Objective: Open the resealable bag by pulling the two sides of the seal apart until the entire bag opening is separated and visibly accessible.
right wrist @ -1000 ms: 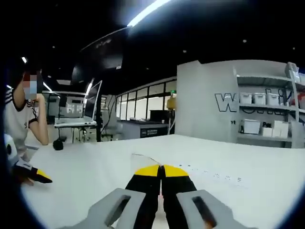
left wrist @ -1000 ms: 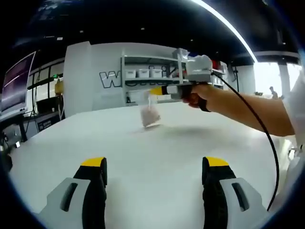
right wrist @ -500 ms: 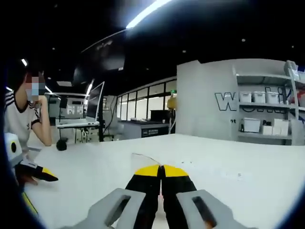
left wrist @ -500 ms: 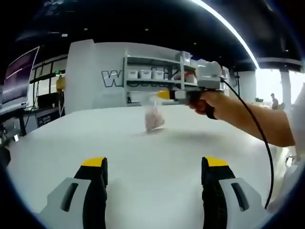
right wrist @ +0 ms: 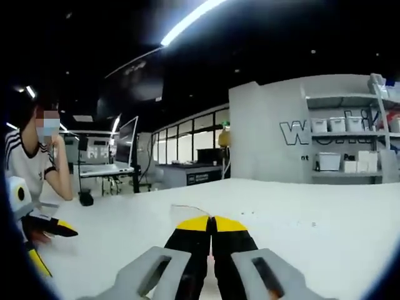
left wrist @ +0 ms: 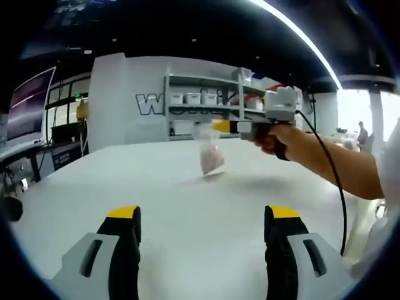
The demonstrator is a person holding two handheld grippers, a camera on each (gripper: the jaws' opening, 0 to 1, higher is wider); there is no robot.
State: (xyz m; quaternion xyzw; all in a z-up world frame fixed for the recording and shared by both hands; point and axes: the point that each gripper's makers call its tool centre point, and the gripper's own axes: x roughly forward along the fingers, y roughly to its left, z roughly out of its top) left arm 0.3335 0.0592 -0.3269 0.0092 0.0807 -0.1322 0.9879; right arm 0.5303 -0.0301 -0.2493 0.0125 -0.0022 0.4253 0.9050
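Clear thin plastic, the resealable bag (left wrist: 209, 156) hangs just right of centre in the left gripper view, pinched at its top edge by the right tool (left wrist: 220, 126), its base touching or just above the white counter (left wrist: 187, 212). It looks light, limp and slippery, with something pale inside; the free lip of the seal is the place to take hold. The left tool (left wrist: 203, 215) stands wide apart, holding nothing. The right tool's jaws are clamped together. Since half a second ago, bag and right tool sit slightly further right and nearer.
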